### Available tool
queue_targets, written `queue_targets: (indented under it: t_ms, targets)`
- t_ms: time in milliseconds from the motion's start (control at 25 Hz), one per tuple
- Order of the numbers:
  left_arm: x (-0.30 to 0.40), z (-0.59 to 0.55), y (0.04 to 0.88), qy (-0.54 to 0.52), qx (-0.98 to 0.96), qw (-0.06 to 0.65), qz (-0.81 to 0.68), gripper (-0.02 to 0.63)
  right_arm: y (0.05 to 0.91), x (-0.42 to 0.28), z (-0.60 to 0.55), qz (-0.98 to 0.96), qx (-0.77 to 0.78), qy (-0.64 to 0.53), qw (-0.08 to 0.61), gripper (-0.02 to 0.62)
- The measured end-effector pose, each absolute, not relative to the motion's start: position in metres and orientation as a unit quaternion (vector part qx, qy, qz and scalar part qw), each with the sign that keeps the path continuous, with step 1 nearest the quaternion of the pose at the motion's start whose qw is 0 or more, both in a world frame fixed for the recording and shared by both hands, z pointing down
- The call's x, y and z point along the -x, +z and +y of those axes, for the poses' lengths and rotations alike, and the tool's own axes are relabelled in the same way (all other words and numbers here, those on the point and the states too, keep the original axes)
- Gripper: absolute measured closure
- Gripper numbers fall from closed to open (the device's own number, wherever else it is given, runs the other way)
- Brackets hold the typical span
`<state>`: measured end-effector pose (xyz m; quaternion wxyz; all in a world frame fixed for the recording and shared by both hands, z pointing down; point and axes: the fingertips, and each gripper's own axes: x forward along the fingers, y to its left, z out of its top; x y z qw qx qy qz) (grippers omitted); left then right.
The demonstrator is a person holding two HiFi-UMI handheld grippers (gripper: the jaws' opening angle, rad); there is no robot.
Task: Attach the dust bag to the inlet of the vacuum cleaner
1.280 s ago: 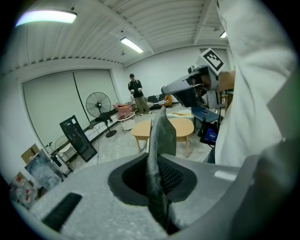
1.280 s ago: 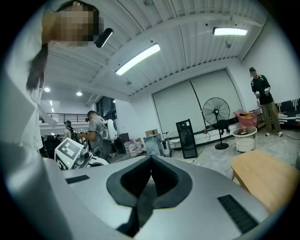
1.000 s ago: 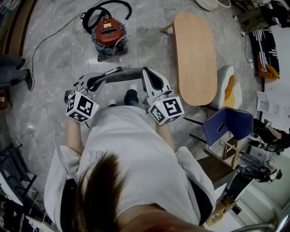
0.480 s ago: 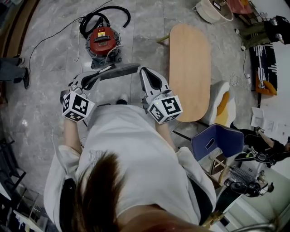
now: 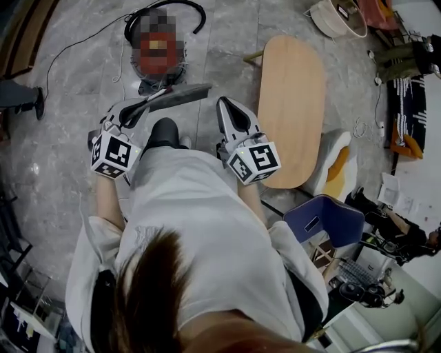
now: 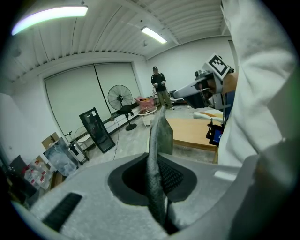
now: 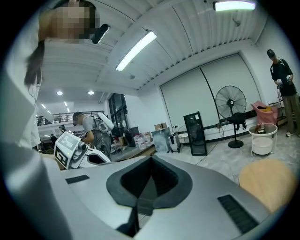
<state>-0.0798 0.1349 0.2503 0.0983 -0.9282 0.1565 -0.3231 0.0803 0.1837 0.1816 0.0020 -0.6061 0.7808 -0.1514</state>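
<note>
In the head view my left gripper [image 5: 142, 109] is shut on one end of the flat grey dust bag [image 5: 180, 95]. The bag sticks out to the right, and its free end points toward the vacuum cleaner [image 5: 157, 52], which is red under a mosaic patch, with a black hose [image 5: 169, 8] on the floor ahead. The left gripper view shows the dust bag [image 6: 161, 133] pinched edge-on between the pads of the left gripper [image 6: 158, 187]. My right gripper [image 5: 227, 105] is apart from the bag, to its right. In its own view the right gripper [image 7: 149, 165] is shut with nothing in it.
An oval wooden table [image 5: 293, 103] stands to the right of the grippers, with a blue chair [image 5: 324, 220] nearer to me. A white basket [image 5: 337, 17] sits at the far right. A person's shoe [image 5: 19, 96] shows at the left edge. A cable [image 5: 76, 52] runs across the floor.
Both grippers have moved forward over the floor. The bag's free end, which lay by the right gripper's tips, has swung up and away from them toward the vacuum cleaner.
</note>
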Motion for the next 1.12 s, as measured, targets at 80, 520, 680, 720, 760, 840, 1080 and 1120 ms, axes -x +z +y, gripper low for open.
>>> queue_targets:
  t_ms: [80, 520, 680, 720, 760, 840, 1080, 1120]
  targets:
    - [0.081, 0.131, 0.253, -0.326, 0.927, 0.094, 0.159, 0.568, 0.185, -0.081, 0.178, 0.783, 0.603, -0.156, -0.001, 0.594]
    - [0.077, 0.079, 0.274, -0.337, 0.932, 0.061, 0.119, 0.568, 0.189, -0.070, 0.100, 0.802, 0.576, -0.159, -0.009, 0.594]
    - [0.070, 0.052, 0.278, -0.345, 0.933, 0.058, 0.085, 0.568, 0.182, -0.070, 0.061, 0.803, 0.573, -0.162, 0.001, 0.594]
    - [0.069, 0.045, 0.279, -0.346, 0.933, 0.058, 0.078, 0.568, 0.181, -0.071, 0.052, 0.802, 0.575, -0.163, 0.005, 0.594]
    - [0.068, 0.038, 0.280, -0.348, 0.933, 0.058, 0.073, 0.568, 0.179, -0.072, 0.045, 0.801, 0.577, -0.162, 0.007, 0.594]
    - [0.068, 0.025, 0.284, -0.349, 0.933, 0.059, 0.065, 0.568, 0.181, -0.073, 0.032, 0.797, 0.582, -0.161, 0.006, 0.594]
    - [0.070, 0.003, 0.292, -0.350, 0.934, 0.059, 0.049, 0.568, 0.192, -0.076, 0.012, 0.784, 0.597, -0.167, 0.003, 0.594]
    - [0.070, 0.001, 0.292, -0.351, 0.933, 0.058, 0.048, 0.569, 0.191, -0.075, 0.011, 0.783, 0.598, -0.168, 0.004, 0.594]
